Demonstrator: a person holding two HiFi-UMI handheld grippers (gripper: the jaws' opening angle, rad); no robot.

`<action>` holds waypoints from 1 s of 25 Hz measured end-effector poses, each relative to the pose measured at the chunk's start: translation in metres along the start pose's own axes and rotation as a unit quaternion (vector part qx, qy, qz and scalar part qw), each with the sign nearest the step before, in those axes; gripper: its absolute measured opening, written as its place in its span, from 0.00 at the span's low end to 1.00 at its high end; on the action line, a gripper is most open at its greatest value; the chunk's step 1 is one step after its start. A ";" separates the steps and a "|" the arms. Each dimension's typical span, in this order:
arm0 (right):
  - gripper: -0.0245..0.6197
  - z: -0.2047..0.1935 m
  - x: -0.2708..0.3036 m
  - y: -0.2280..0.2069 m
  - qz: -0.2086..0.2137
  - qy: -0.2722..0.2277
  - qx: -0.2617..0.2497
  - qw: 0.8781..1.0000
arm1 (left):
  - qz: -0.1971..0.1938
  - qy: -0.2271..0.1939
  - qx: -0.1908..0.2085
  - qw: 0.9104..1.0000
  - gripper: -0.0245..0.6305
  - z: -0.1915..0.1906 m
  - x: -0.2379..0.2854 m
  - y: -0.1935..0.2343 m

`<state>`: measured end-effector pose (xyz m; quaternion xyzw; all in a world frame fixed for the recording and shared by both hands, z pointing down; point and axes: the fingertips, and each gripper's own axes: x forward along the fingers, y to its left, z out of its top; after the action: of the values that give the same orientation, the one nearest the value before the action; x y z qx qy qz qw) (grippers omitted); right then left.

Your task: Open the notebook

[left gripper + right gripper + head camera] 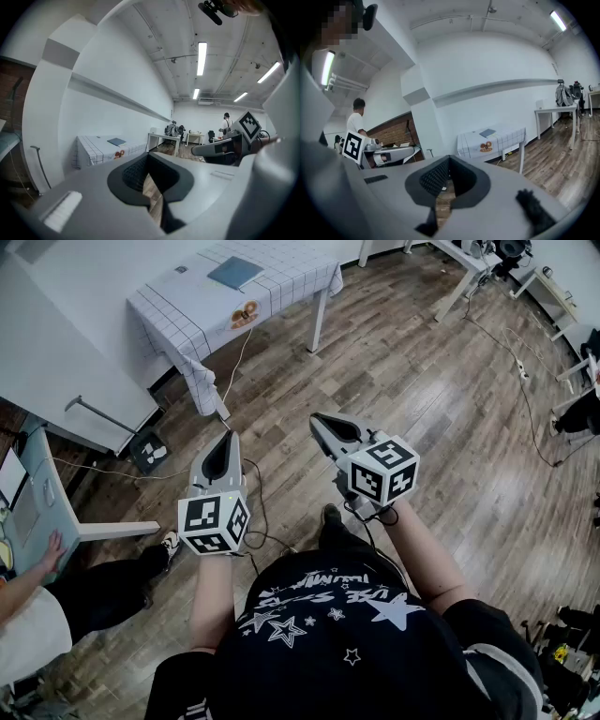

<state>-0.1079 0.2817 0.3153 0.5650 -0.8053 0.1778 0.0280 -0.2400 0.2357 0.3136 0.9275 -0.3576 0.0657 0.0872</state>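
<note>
The blue notebook (234, 273) lies shut on a table with a white checked cloth (187, 310) across the room, far from both grippers. It also shows as a small blue slab in the left gripper view (116, 141) and the right gripper view (488, 133). My left gripper (228, 435) is held in the air over the wooden floor, jaws together and empty. My right gripper (316, 418) hovers beside it, also shut on nothing. Each points roughly toward the table.
An orange-brown print or item (246, 313) sits near the cloth's front edge. A seated person (37, 601) is at a desk (42, 493) on the left. White tables (469, 268) and floor cables (520, 367) lie at the right.
</note>
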 end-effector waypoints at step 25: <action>0.06 0.037 0.004 -0.097 0.095 -0.021 -0.045 0.994 | 0.104 -0.002 0.029 0.994 0.05 0.028 0.090 -0.025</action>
<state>-0.0142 0.2370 0.3063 0.4876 -0.8630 0.1311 0.0195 -0.1554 0.1893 0.2998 0.8877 -0.4500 0.0825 0.0518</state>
